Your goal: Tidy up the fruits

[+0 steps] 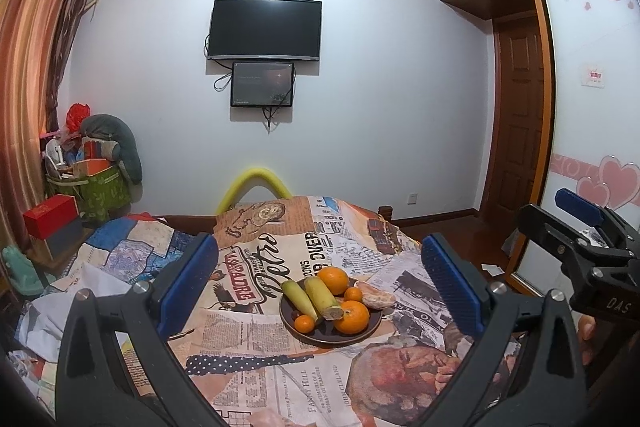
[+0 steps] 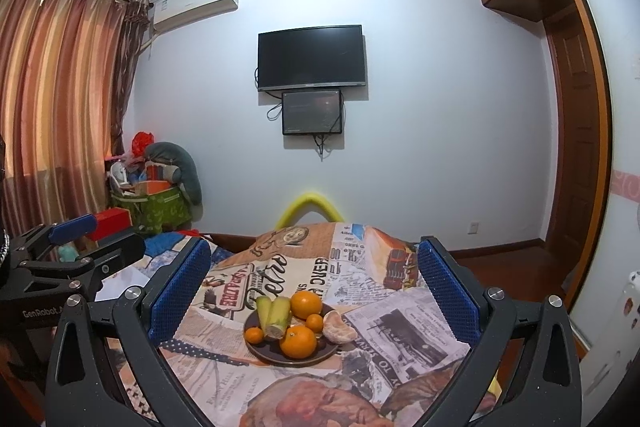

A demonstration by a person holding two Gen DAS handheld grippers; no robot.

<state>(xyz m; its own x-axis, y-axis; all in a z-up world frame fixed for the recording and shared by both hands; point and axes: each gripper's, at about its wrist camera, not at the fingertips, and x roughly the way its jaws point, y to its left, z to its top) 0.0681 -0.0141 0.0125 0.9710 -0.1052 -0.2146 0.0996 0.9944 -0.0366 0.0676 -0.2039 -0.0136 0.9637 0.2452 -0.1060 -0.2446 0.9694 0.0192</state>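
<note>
Both tongs, left (image 1: 320, 283) and right (image 2: 314, 291), gape empty above plate (image 2: 264, 351) of fruit; only left view shows a fingertip (image 1: 588, 331).

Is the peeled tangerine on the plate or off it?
Partly on: the peeled tangerine rests at the right rim of the dark plate, overhanging the newspaper-print cloth. Both grippers are open, touching nothing.
</note>
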